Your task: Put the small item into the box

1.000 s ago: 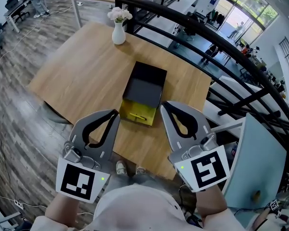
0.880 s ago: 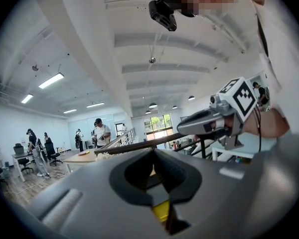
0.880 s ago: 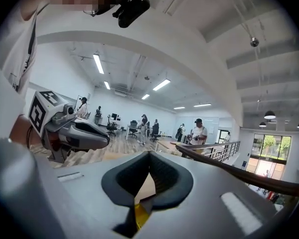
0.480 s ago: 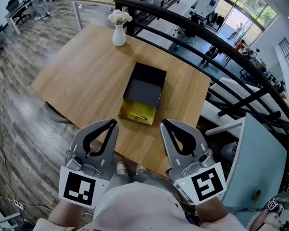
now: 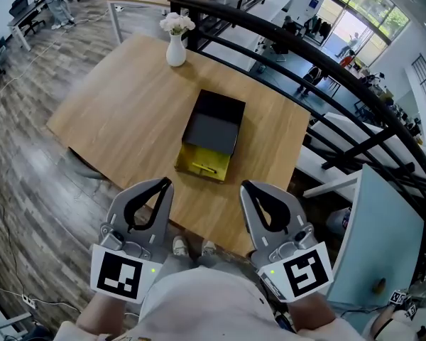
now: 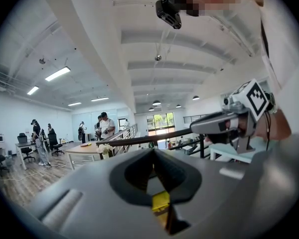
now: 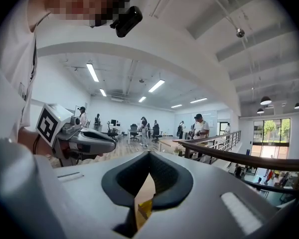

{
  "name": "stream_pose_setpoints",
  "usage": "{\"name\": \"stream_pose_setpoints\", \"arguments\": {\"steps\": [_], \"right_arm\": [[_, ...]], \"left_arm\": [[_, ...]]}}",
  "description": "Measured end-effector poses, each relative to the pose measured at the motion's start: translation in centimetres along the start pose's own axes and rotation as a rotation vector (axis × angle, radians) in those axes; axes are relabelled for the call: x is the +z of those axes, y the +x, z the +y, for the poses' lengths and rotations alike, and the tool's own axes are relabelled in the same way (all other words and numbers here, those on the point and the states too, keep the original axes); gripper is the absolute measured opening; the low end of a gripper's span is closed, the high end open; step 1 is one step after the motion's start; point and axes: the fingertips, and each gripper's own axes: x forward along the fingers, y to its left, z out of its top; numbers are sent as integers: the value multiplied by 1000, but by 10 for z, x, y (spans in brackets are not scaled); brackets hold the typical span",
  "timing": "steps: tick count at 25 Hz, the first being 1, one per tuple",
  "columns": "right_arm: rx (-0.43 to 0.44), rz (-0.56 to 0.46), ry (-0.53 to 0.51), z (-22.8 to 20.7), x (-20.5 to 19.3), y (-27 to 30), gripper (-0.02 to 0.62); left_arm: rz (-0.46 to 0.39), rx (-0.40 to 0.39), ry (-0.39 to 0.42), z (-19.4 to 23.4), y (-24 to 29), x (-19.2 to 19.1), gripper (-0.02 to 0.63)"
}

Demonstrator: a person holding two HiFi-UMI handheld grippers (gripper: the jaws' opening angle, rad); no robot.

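Small item point(image 5: 204, 168), thin and yellow, lying in the yellow open compartment point(image 5: 190, 160) of the black box point(image 5: 214, 130) on the wooden table point(image 5: 121, 112); left gripper point(image 5: 167, 182) and right gripper point(image 5: 246, 186), each with jaws together and empty, held at the table's near edge

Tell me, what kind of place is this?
Probably a big open office, up on a balcony floor: a wooden table with a vase of flowers stands by a black railing, with desks and office chairs beyond.
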Motion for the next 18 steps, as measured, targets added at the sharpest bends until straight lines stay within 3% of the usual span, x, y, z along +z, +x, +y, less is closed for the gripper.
{"name": "stream_pose_setpoints", "arguments": {"steps": [18], "right_arm": [[5,29,-2,6,-10,-3,-1]], "left_arm": [[24,-9,-9,-8,0,-12,2]]}}
